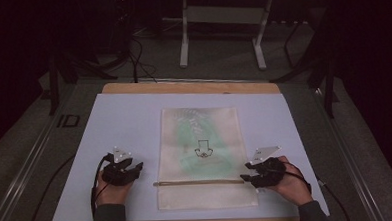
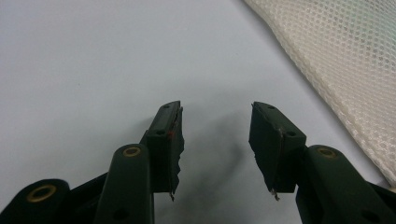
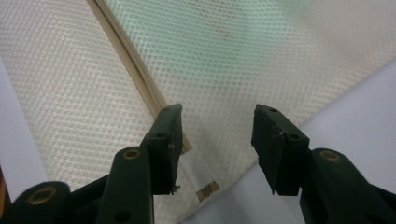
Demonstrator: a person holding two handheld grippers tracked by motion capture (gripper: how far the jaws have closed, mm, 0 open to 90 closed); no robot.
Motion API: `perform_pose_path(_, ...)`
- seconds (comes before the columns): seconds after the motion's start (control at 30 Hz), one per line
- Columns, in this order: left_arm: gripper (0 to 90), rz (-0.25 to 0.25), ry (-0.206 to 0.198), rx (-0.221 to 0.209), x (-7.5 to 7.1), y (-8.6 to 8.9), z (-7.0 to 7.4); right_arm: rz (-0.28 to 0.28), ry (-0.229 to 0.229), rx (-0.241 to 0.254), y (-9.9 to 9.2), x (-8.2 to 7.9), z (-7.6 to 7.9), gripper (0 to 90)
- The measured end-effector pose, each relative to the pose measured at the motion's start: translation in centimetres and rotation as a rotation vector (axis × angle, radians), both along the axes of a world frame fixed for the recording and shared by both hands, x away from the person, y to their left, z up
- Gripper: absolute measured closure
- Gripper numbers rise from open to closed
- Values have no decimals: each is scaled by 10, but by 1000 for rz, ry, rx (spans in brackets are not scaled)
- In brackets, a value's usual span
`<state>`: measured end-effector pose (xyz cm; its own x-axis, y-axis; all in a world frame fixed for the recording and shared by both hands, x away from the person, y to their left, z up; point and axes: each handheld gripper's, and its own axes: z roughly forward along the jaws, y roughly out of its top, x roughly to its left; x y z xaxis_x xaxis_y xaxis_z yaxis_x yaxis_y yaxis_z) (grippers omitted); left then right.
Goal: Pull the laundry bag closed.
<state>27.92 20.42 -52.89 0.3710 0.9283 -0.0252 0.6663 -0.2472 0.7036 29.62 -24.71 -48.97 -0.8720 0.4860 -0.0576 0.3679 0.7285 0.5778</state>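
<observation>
A cream mesh bag [image 1: 202, 155] lies flat on the pale blue table [image 1: 124, 123], between the two grippers. The left gripper [image 2: 215, 140] has its jaws wide apart and empty, the bag just beyond its right finger. The right gripper [image 3: 217, 140] is also spread and empty, and the bag's zipper [image 3: 140, 70] end lies between its fingers.

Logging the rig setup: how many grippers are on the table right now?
2. The left gripper sits beside the mesh bag's left edge; the right gripper is at the zipper's right end.
</observation>
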Motion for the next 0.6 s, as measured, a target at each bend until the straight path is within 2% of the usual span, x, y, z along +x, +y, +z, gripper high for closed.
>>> perform_pose_path(0.6,541,-1,2,-7,0,0,0,61,0,-12,19,1,2,531)
